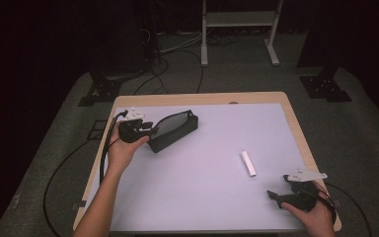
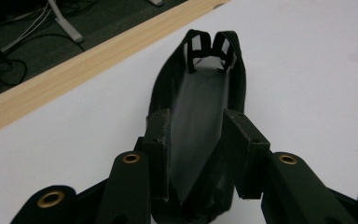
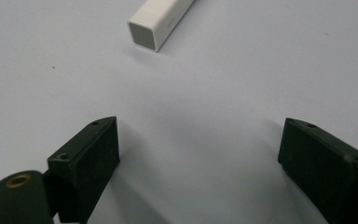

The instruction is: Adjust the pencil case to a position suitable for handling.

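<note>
**Left tool holds the black case by its near end; white stick waits to the right**

The left tool (image 1: pixel 145 130) pinches the near end of the black case (image 1: pixel 173 130), which lies on the counter (image 1: pixel 212 197) near its far left corner. In the left gripper view the pads (image 2: pixel 157 140) press on both sides of the case's rim, with the grey lining showing between them and the strap loops (image 2: pixel 209 51) at the far end. The case looks soft-sided, so the grip probably deforms the mouth; a firm but not crushing squeeze would keep the opening usable.

The right tool (image 1: pixel 282 193) rests near the right front corner, its jaws spread wide with nothing between them. The white stick (image 1: pixel 248 163) lies just ahead of it on bare surface, well apart from the case.

If the case is to take the stick, the left hand should likely keep the mouth facing right and steady. The right tool would do best to straddle the stick across its narrow sides, near the middle, so it does not pivot when lifted.
</note>
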Motion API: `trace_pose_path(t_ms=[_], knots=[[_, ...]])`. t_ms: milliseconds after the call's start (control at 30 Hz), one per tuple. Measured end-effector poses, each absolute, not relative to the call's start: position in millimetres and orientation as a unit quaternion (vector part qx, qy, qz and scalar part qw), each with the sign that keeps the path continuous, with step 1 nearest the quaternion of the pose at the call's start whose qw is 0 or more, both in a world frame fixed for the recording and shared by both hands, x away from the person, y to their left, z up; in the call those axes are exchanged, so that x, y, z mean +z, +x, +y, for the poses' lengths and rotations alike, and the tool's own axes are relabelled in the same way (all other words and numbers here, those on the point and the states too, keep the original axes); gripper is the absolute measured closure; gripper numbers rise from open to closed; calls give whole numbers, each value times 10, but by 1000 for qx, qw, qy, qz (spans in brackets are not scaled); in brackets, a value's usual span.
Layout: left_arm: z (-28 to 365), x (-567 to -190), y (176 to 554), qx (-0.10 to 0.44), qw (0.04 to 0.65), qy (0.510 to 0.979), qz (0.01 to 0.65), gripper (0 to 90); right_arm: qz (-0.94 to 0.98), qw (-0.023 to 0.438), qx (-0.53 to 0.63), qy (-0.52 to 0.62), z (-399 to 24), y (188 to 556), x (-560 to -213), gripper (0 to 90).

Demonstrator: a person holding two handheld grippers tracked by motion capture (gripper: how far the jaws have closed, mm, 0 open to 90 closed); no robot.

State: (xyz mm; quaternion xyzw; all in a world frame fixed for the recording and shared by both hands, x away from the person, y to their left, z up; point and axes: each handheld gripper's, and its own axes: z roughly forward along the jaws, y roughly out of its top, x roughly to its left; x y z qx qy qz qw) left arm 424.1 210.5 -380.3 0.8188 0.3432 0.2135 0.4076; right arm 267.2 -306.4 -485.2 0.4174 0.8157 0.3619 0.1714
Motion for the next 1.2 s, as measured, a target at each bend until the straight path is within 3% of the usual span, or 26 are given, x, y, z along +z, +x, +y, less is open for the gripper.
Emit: trace_pose_path(t_ms=[1200], knots=[[1915, -3997, 4887, 214, 392, 823, 351, 660, 816, 171, 362, 417, -3065, 2672, -4853, 114]])
